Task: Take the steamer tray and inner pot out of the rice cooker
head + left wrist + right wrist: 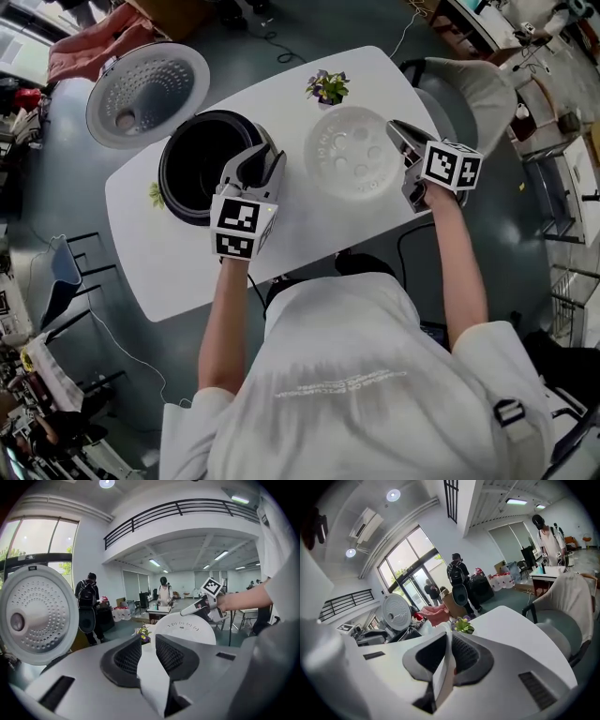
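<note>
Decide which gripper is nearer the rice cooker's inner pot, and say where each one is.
Left. The left gripper is at the inner pot, beside its rim on the tray's side. The right gripper is across the steamer tray, holding its far edge.

The rice cooker [202,167] stands on the left half of the tabletop [309,234], close to the far edge, and its open lid [148,94] reaches out beyond that edge. The steamer tray [352,155] lies to the right of the cooker, apart from it, toward the right end. A small plant [327,86] stands behind the tray at the far edge. The left gripper [265,155] is over the cooker's right rim, between cooker and tray. The right gripper [395,128] is at the tray's right rim. A chair [478,89] stands off the tabletop's right end.
</note>
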A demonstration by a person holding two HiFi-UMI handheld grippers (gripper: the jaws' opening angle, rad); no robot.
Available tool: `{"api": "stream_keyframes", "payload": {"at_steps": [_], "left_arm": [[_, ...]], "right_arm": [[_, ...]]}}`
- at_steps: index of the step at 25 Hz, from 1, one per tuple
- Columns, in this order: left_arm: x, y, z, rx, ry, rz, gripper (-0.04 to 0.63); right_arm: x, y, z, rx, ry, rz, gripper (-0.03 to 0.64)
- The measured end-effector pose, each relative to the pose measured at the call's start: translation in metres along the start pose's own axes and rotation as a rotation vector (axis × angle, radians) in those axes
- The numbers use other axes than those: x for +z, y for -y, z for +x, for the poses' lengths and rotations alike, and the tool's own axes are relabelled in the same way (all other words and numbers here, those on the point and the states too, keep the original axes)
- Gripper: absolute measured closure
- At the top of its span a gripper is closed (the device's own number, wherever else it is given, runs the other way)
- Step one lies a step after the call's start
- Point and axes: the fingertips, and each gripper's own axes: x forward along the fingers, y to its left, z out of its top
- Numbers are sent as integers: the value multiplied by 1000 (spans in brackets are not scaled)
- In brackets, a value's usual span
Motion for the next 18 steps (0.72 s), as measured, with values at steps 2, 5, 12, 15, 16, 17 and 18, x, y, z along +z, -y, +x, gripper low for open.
{"api": "stream_keyframes", "payload": {"at_steps": [2,5,12,15,16,17,18], "left_arm": [[-3,12,14,-10,-7,-22,489],[-7,29,33,-32,-4,-101,489],[-26,49,61,-43,-59,-162,492],[-28,49,70,-53,-76,-171,492],[-29,49,72,-56,-82,-174,492],[-31,48,74,-58,-88,-179,492],[-33,47,76,-58,-94,-185,492]], "right_arm": [[-1,13,5,8,-15,3,560],[-2,32,10,10,-34,10,559],[-20,63,28,-6,-79,44,558],[-28,74,39,-13,-96,74,558],[-31,77,43,-14,-101,84,558],[-34,79,47,-14,-107,94,558],[-39,82,52,-14,-116,102,558]]}}
